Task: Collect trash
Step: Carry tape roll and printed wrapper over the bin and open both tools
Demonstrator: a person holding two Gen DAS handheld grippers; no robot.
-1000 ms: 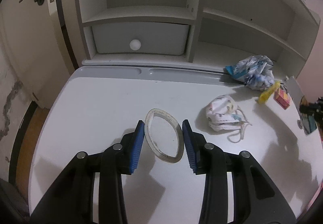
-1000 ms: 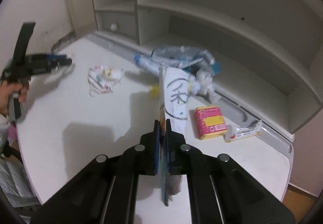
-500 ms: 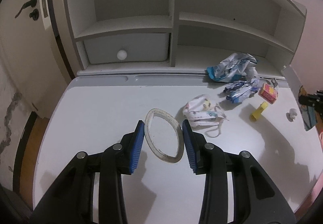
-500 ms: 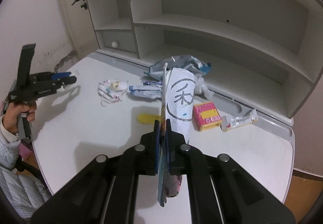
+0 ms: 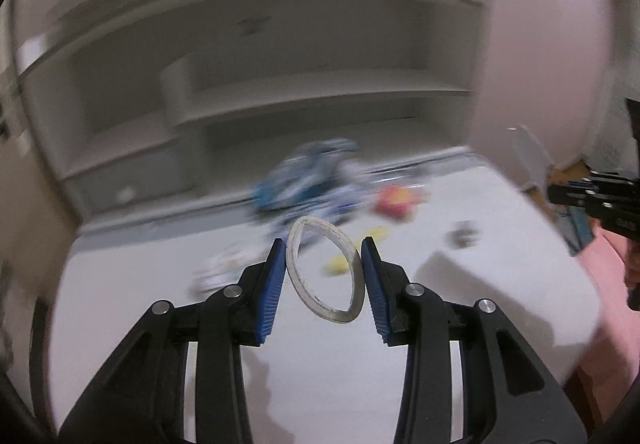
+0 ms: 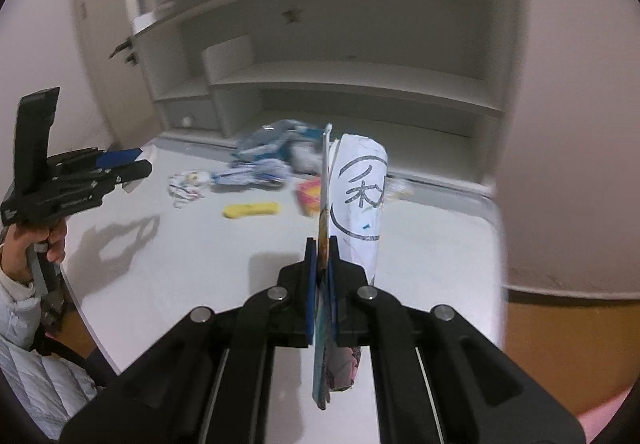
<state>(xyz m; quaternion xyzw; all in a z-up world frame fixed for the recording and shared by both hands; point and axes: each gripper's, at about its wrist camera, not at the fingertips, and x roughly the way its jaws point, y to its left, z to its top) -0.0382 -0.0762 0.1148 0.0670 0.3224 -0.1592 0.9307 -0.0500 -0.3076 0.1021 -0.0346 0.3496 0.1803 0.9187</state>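
My left gripper (image 5: 324, 256) is shut on a squashed white tape ring (image 5: 325, 274) and holds it in the air above the white desk (image 5: 500, 284). It also shows in the right wrist view (image 6: 120, 168), at the left. My right gripper (image 6: 322, 248) is shut on a folded paper with a black circled character (image 6: 360, 200), held upright above the desk. It shows at the right edge of the left wrist view (image 5: 592, 200). Trash lies on the desk: a crumpled blue wrapper (image 6: 276, 144), a crumpled face mask (image 6: 188, 184), a yellow wrapper (image 6: 250, 210) and a red-and-yellow box (image 6: 308, 194).
Grey shelves (image 6: 360, 84) with a small drawer (image 6: 186, 116) stand behind the desk. A pink wall (image 6: 568, 124) is on the right and wooden floor (image 6: 560, 344) lies below it. The person's hand and sleeve (image 6: 24, 260) are at the left.
Both grippers have lifted up and back from the desk with their loads. The left view has swung right and is blurred; the tape ring is off the desk.
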